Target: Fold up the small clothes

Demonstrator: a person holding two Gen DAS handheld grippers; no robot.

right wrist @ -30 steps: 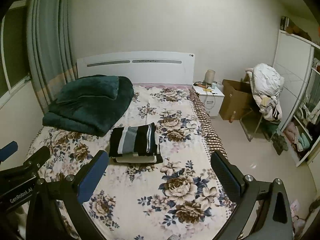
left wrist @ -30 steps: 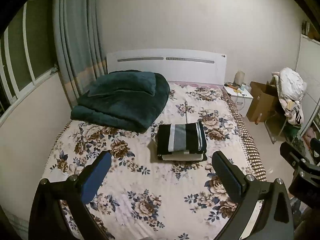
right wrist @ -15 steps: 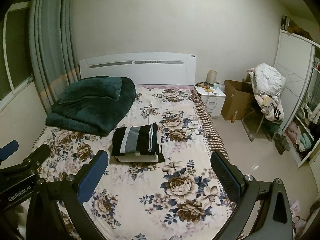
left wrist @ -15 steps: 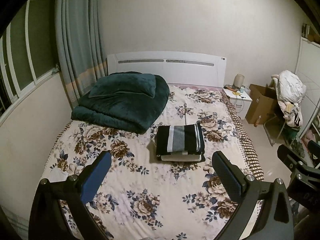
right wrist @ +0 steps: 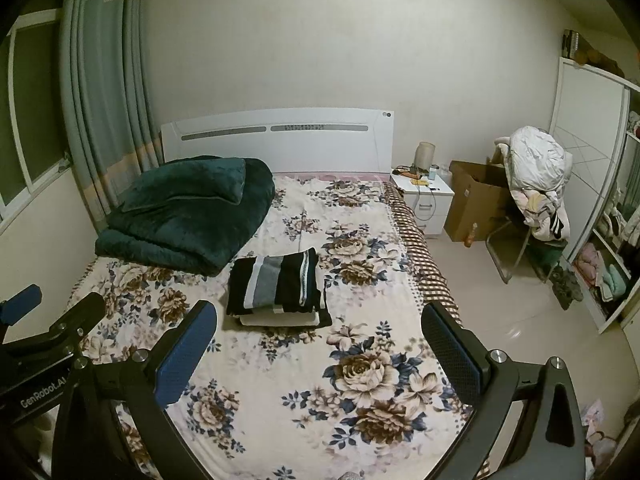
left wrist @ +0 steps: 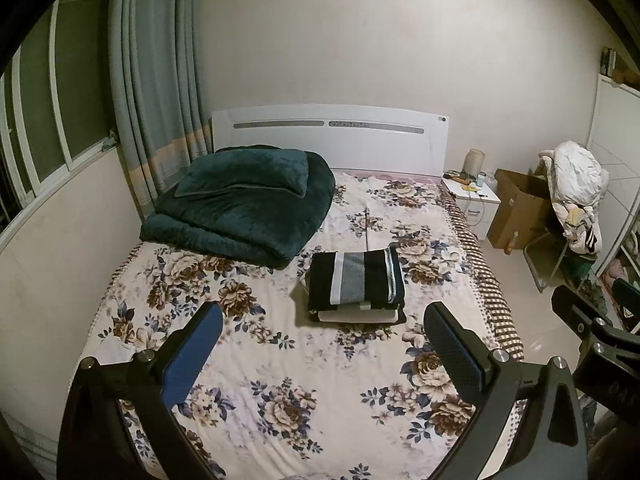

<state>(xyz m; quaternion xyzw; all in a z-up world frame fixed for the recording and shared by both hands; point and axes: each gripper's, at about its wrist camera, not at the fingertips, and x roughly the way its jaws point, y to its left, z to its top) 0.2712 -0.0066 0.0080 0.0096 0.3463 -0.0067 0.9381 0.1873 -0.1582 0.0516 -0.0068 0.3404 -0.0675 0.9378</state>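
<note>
A folded stack of small clothes (left wrist: 357, 283), black with grey and white stripes on top and a white piece beneath, lies mid-bed on the floral sheet (left wrist: 280, 360); it also shows in the right wrist view (right wrist: 277, 286). My left gripper (left wrist: 322, 338) is open and empty, held high above the bed's near end, well short of the stack. My right gripper (right wrist: 318, 338) is open and empty, likewise raised over the near end. The left gripper's body (right wrist: 44, 352) shows at the right view's left edge.
A folded dark green duvet with a pillow (left wrist: 244, 200) fills the bed's far left. White headboard (left wrist: 328, 136) behind. To the right stand a nightstand (left wrist: 474, 200), a cardboard box (left wrist: 516, 216), a chair piled with clothes (left wrist: 572, 184) and open shelves (right wrist: 608, 264).
Both grippers have drawn back and up from the bed, so the stack and bed look smaller and farther. Both stay open. The clothes have not moved.
</note>
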